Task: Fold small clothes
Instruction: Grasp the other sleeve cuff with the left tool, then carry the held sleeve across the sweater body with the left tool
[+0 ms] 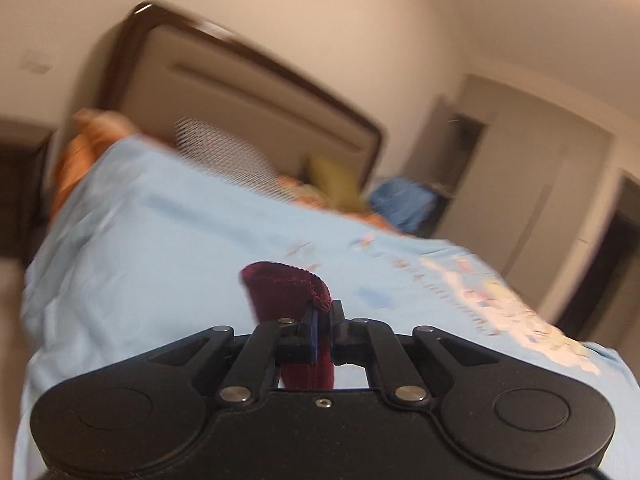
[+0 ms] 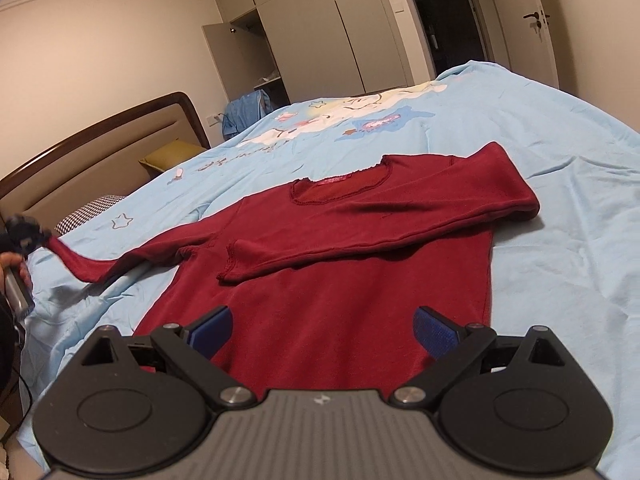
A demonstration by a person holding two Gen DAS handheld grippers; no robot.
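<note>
A small dark red long-sleeved shirt [image 2: 344, 280] lies flat on the light blue bedspread [image 2: 560, 264], neck away from me. Its right sleeve [image 2: 400, 224] is folded across the chest. The left sleeve [image 2: 104, 268] stretches out to the left, lifted off the bed. My left gripper [image 1: 323, 316] is shut on that sleeve's cuff [image 1: 288, 288], and in the right wrist view it shows blurred at the far left [image 2: 24, 236] with a hand below it. My right gripper [image 2: 320, 332] hovers open over the shirt's hem, blue pads [image 2: 212, 332] wide apart, nothing between them.
A brown headboard [image 2: 100, 148] and pillows [image 2: 168, 158] lie at the left end of the bed. A blue garment [image 2: 244, 114] hangs by an open wardrobe [image 2: 256, 52]. A door [image 2: 528, 20] stands at the far right. The bedspread carries a cartoon print [image 2: 340, 120].
</note>
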